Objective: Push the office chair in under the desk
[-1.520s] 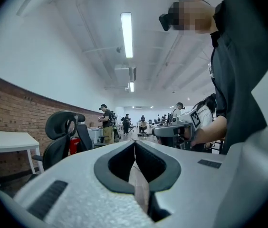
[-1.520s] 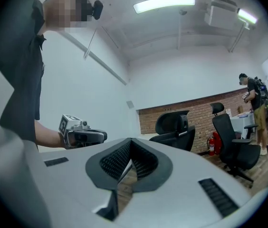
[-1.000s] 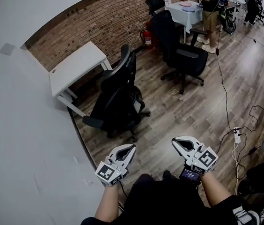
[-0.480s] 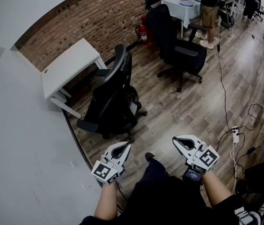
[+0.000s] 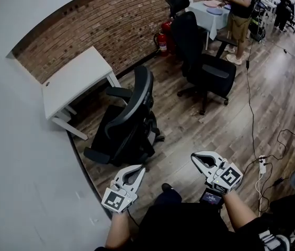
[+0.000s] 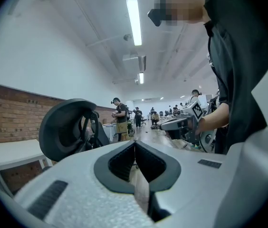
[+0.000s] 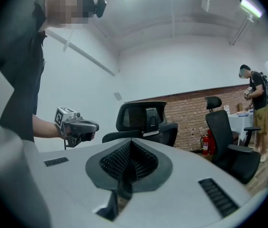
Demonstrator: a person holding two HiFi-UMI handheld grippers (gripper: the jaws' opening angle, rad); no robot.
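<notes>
While the office chair (image 5: 129, 122) stands just out from the front of the white desk (image 5: 77, 77), not tucked under it, nobody's touching it. It's all black, with a curved mesh back and a headrest on top, two armrests and a wheeled base. The back is on the side away from the desk and the seat points roughly toward the desk and the wall. Counting from the desk outward: one desk, then three black chairs along the brick wall (image 5: 100, 30), with the task chair nearest, a bigger one (image 5: 205, 61) further along and a third (image 5: 174, 4) by a cloth-covered table (image 5: 210, 12). One red fire extinguisher (image 5: 163, 42) stands against the bricks past the desk. Two grippers are in view, the left gripper (image 5: 136, 169) and right gripper (image 5: 196, 160), both on the far side of the chair from the desk and well apart from it. Each has its fingers pressed together on nothing.
</notes>
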